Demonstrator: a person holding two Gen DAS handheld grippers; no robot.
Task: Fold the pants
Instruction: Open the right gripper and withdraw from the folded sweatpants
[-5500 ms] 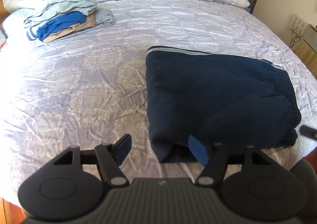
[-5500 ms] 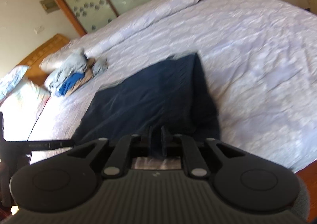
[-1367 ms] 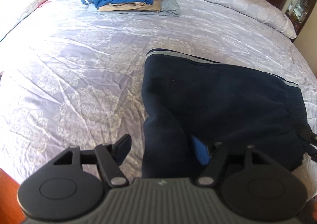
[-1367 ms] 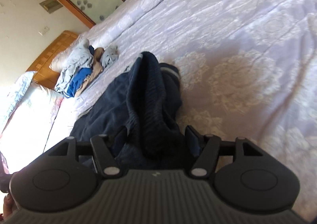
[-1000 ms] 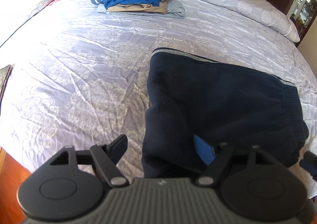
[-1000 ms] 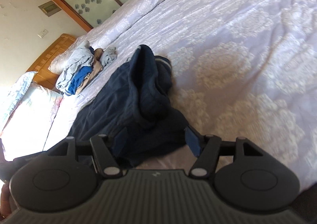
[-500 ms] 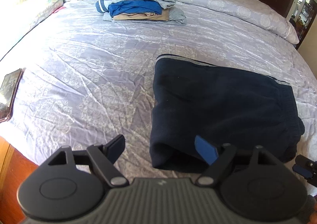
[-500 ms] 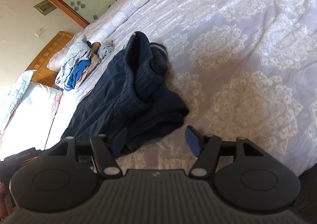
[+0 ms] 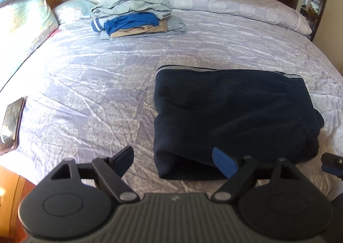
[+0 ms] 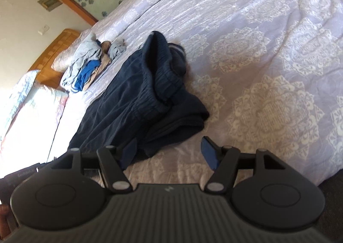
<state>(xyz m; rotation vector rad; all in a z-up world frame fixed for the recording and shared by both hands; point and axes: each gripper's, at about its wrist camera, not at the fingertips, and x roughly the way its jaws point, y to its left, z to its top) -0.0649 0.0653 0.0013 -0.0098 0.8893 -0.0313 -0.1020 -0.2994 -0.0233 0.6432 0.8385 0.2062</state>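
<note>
The navy pants (image 9: pixel 227 112) lie folded into a rough rectangle on the lavender patterned bedspread (image 9: pixel 96 84), toward the near right part of the bed. A grey stripe runs along the far edge of the fold, and the elastic waistband sits at the right end, bunched and partly raised.

The left tool (image 9: pixel 172 160) hovers at the near edge of the pants. Its jaws are opening; the near left corner of the fold lies in the gap between them, but neither pad presses on it. The right tool (image 10: pixel 169 151) is released, with its jaws spread and no cloth pinched. Its left pad stands just beside the near edge of the pants, and its right pad is over bare bedspread.

A stack of folded clothes (image 9: pixel 135 15) rests at the far left of the bed, near the pillows (image 9: pixel 25 19). A phone (image 9: pixel 11 121) lies on the near left edge of the bed.
</note>
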